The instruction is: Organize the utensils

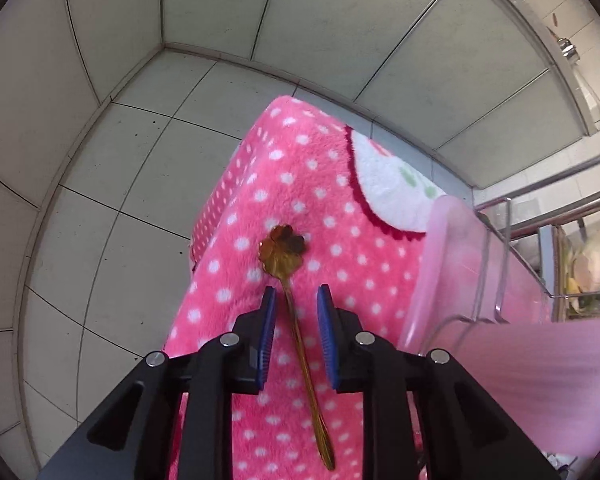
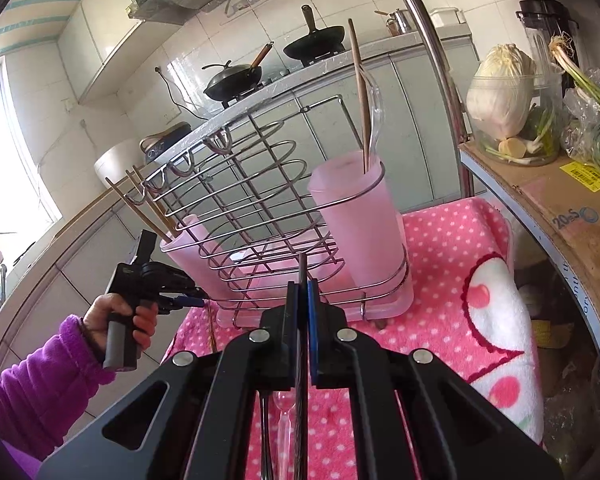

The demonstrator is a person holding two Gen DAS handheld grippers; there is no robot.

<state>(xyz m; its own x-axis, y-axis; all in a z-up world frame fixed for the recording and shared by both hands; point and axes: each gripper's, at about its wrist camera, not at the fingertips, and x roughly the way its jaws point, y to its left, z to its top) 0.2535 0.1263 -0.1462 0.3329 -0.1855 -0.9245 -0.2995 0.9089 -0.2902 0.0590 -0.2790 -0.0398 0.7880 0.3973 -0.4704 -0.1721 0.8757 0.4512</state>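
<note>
A gold spoon [image 1: 282, 244] with a clover-shaped bowl lies on the pink dotted towel [image 1: 340, 168]. My left gripper [image 1: 296, 291] points down over it, open, with the handle in the gap and neither pad touching it. In the right wrist view that left gripper [image 2: 188, 301] is held by a hand in a purple sleeve beside the wire rack [image 2: 260, 184]. My right gripper [image 2: 302, 284] is shut on a dark slim utensil [image 2: 302, 268] that stands up between its pads. The rack holds two pink cups: the right cup [image 2: 356, 220] with a wooden chopstick and a clear spoon, the left cup [image 2: 188, 248] with several chopsticks.
A clear plastic spoon [image 2: 281, 420] and a dark utensil [image 2: 263, 440] lie on the towel [image 2: 440, 248] under my right gripper. A cardboard-topped shelf [image 2: 560, 200] with a cabbage and greens stands on the right. Tiled floor [image 1: 120, 200] lies left of the towel's edge. Woks sit on a stove behind.
</note>
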